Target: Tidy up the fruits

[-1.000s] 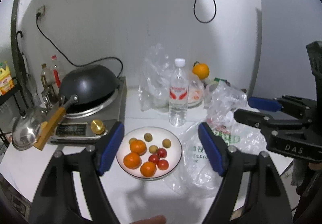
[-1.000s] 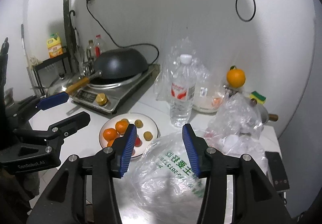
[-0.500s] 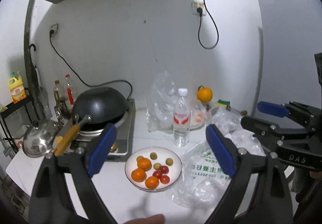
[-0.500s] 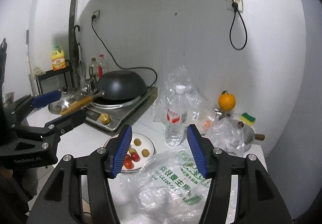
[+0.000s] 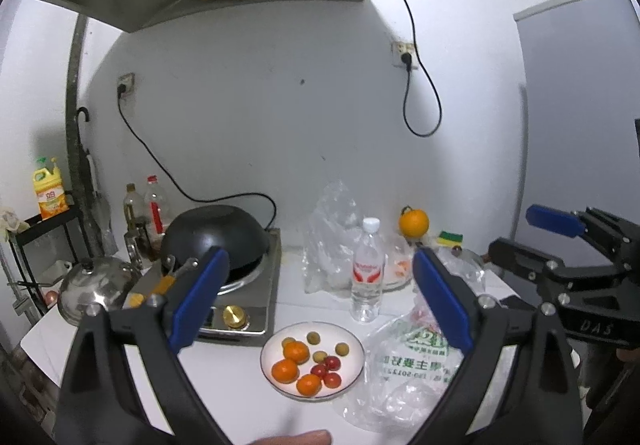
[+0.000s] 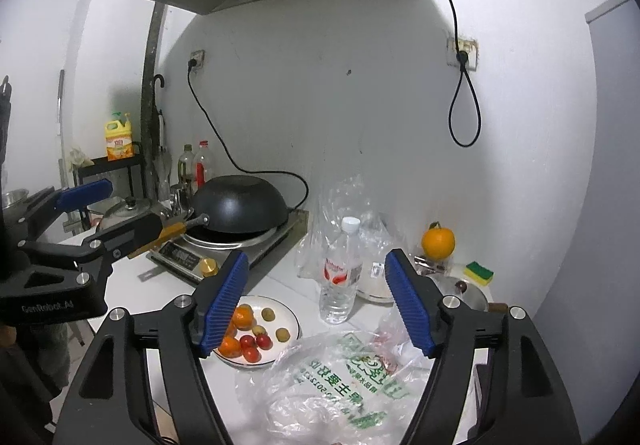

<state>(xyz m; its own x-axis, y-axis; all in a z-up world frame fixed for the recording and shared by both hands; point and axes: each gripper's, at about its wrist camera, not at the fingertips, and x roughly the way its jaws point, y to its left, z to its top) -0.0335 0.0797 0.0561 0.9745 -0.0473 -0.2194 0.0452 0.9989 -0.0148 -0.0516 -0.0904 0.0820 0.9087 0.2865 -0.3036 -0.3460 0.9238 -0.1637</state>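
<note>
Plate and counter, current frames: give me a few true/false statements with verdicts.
1. The white plate holds three tangerines. True.
2. The water bottle lies on its side. False: it stands upright behind the plate.
3. The left gripper is shut on a tomato. False: open, empty.
4. The printed plastic bag lies right of the plate. True.
5. The wok sits on the floor. False: it's on the cooker.
</note>
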